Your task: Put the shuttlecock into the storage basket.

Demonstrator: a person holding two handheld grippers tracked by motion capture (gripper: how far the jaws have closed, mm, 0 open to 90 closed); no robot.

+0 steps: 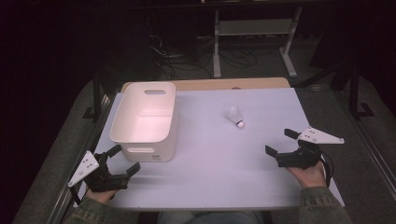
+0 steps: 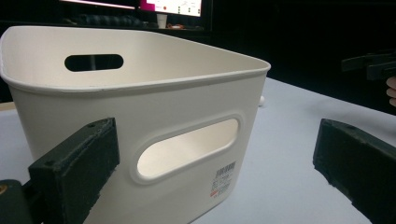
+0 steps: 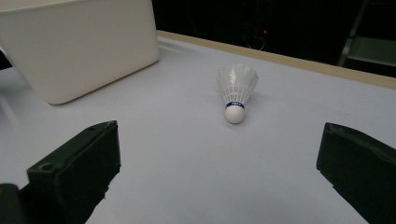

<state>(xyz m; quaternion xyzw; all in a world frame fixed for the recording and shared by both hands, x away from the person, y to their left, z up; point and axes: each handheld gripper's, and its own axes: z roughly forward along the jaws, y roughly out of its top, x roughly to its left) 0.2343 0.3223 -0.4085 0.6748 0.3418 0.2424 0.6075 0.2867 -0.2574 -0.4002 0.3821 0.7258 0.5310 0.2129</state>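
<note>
Both grippers rest low on the table's [image 1: 210, 186] near edge, jaws apart and empty: left gripper [image 1: 122, 161] faces the white bin [image 1: 144, 120] just ahead, right gripper [image 1: 280, 142] aims at the shuttlecock [image 3: 236, 93] lying ahead, likely for pickup.

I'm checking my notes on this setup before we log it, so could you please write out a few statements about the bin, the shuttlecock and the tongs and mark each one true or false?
1. The shuttlecock lies on the table, outside the white bin. True.
2. The right tongs are clamped on the shuttlecock. False: their jaws stand open with nothing between them, and the shuttlecock lies apart, ahead of them.
3. The bin has a handle slot in the wall facing the left tongs. True.
4. The bin lies tipped on its side. False: it stands upright, open end up.
5. The left tongs grip the bin's rim. False: they are open, short of the bin.
</note>
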